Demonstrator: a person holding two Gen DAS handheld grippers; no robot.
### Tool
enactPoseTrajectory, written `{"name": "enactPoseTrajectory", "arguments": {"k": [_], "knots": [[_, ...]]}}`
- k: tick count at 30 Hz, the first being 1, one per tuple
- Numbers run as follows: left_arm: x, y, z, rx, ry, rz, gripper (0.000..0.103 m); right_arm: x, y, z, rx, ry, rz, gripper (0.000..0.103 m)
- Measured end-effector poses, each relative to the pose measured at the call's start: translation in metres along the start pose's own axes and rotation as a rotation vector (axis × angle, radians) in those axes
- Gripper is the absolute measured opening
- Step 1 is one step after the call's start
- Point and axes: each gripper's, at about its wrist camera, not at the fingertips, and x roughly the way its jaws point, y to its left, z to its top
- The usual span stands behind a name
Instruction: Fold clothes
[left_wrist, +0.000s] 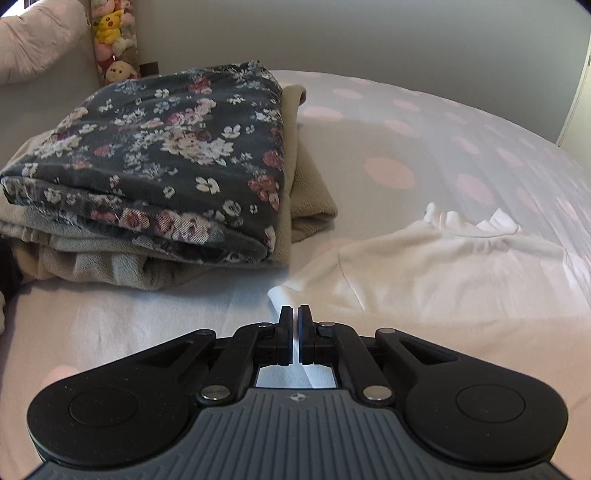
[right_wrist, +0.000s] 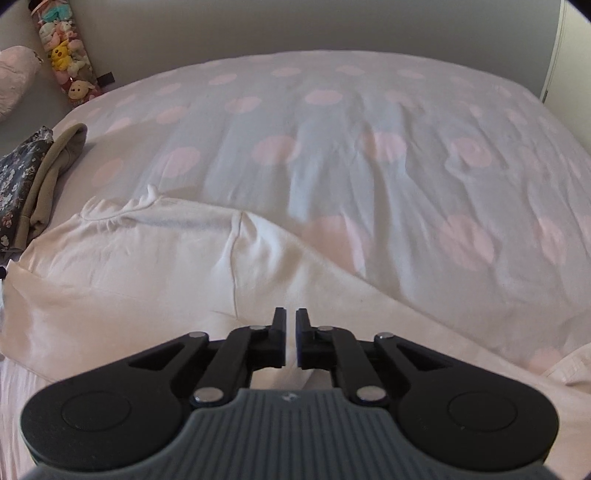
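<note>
Two grippers work a white garment (right_wrist: 155, 266) spread on the near part of a pink-dotted bed (right_wrist: 332, 122): the left gripper (left_wrist: 294, 317) pinches white cloth at the garment's left edge, and the right gripper (right_wrist: 290, 319) is nearly closed over a raised fold. A folded floral garment (left_wrist: 166, 155) lies stacked on beige clothes (left_wrist: 314, 199) near the bed's left edge.

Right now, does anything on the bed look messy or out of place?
Only the white top: it lies unfolded and wrinkled on the bed, unlike the neat folded stack beside it. Nothing looks spilled or damaged.

No readable text or labels appear anywhere.
</note>
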Motion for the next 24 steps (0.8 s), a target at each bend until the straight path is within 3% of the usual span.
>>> {"name": "enactPoseTrajectory", "arguments": {"k": [1, 4, 5, 7, 9, 10, 14, 19, 24], "knots": [[0.001, 0.001, -0.001, 0.001, 0.006, -0.001, 0.001, 0.006, -0.004, -0.005, 0.011, 0.015, 0.003, 0.048], [0.006, 0.003, -0.002, -0.002, 0.019, 0.006, 0.004, 0.024, -0.008, -0.020, 0.025, 0.037, -0.015, 0.050], [0.007, 0.004, -0.002, -0.010, 0.017, 0.011, 0.006, 0.029, -0.009, -0.023, 0.035, 0.044, -0.016, 0.047], [0.007, 0.005, -0.002, -0.015, 0.010, 0.013, 0.010, 0.035, -0.010, -0.028, 0.057, 0.051, 0.008, 0.018], [0.005, 0.004, -0.002, -0.012, -0.001, 0.011, 0.010, 0.032, -0.005, -0.030, 0.035, 0.024, 0.005, 0.012], [0.005, 0.004, -0.002, -0.010, -0.007, 0.010, 0.003, 0.026, 0.002, -0.030, -0.009, -0.002, -0.009, 0.008], [0.002, 0.003, -0.001, -0.005, -0.030, 0.006, 0.002, -0.005, 0.022, -0.016, -0.117, -0.129, -0.060, 0.007], [-0.005, 0.009, -0.003, -0.023, -0.080, 0.016, 0.002, -0.005, 0.028, 0.016, -0.166, -0.190, -0.121, 0.007], [0.003, 0.017, -0.006, -0.035, -0.073, 0.035, 0.002, 0.039, 0.024, 0.034, -0.155, -0.137, -0.187, 0.007]]}}
